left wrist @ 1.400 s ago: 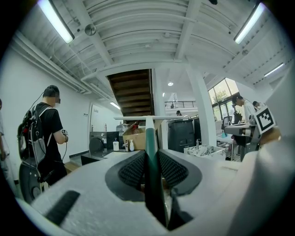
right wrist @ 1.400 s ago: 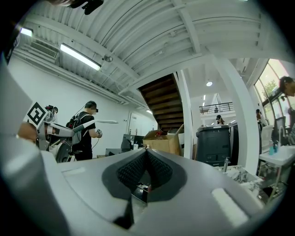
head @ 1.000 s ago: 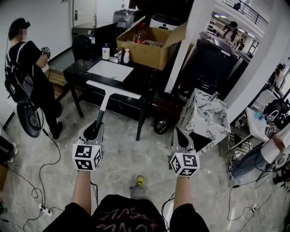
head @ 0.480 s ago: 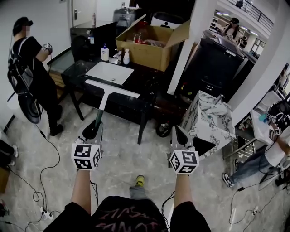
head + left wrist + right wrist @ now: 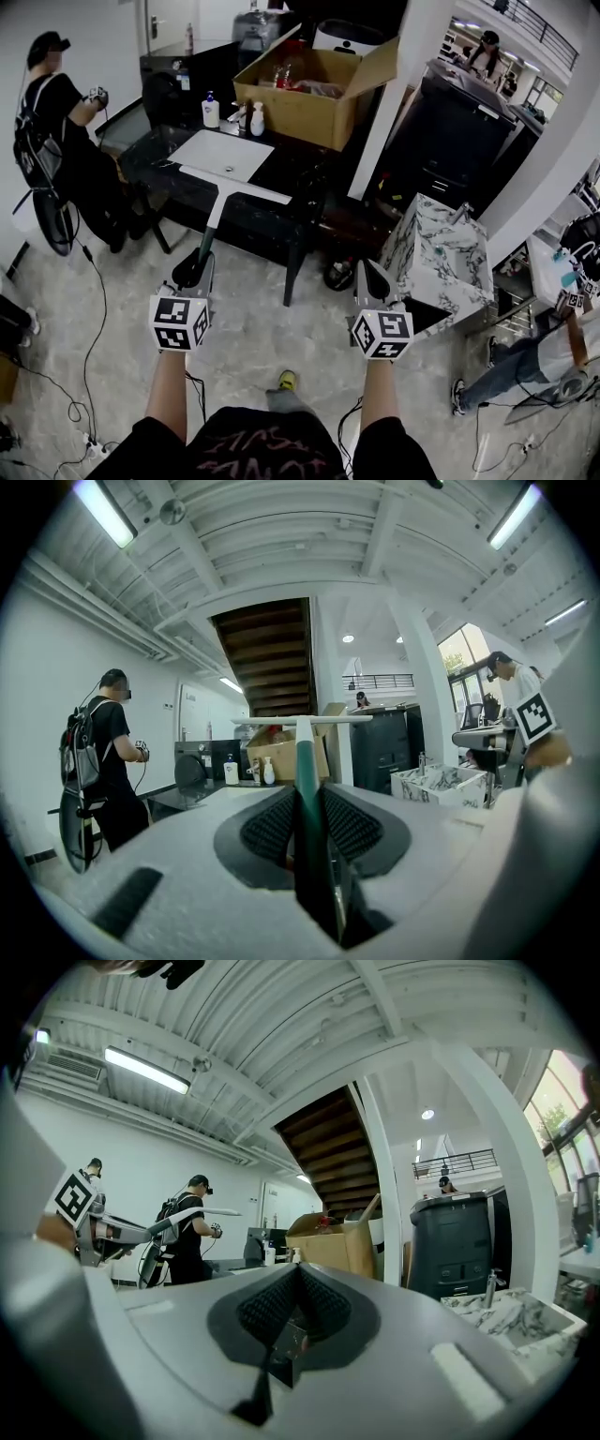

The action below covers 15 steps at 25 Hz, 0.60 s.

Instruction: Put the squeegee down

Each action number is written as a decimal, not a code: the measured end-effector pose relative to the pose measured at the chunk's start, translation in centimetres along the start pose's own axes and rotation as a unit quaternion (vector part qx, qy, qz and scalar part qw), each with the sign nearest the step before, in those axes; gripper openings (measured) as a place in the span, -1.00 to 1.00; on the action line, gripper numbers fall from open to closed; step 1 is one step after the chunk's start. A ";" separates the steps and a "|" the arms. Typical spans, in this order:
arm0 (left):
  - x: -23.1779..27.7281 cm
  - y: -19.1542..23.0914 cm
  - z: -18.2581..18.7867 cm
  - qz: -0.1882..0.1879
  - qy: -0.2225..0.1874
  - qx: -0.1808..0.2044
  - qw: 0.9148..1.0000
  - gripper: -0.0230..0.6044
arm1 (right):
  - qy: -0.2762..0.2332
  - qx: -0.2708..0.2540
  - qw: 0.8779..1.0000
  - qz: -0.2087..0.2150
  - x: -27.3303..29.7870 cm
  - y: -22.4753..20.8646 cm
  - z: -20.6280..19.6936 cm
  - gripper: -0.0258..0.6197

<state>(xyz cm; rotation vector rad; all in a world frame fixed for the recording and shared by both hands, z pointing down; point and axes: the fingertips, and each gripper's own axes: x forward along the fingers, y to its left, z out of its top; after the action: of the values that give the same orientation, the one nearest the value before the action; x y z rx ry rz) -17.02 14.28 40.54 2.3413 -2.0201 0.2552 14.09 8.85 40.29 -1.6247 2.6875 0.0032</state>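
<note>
On a black table (image 5: 286,171), over pale marbled floor (image 5: 253,328): white panel (image 5: 220,155), open cardboard box (image 5: 300,108), two pump bottles (image 5: 211,111).

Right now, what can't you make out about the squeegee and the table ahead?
- The squeegee: handle end, head view, sunk inside the left gripper, which is shut on it.
- The pump bottle on the black table: label, head view, too small.
- The cardboard box: contents, head view, too small and half behind the flaps.
- The table top: left gripper view, mostly covered by that gripper's own body.
</note>
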 end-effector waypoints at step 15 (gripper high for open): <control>12.7 -0.9 2.2 0.011 0.013 0.009 1.000 -0.61 | 0.001 0.010 1.000 0.015 10.8 -8.3 -0.6 -0.88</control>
<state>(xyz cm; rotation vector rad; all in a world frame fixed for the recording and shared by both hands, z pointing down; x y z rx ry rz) -14.12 1.72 40.30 2.3147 -2.0404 0.3043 16.44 -4.58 40.91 -1.5792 2.7047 -0.0247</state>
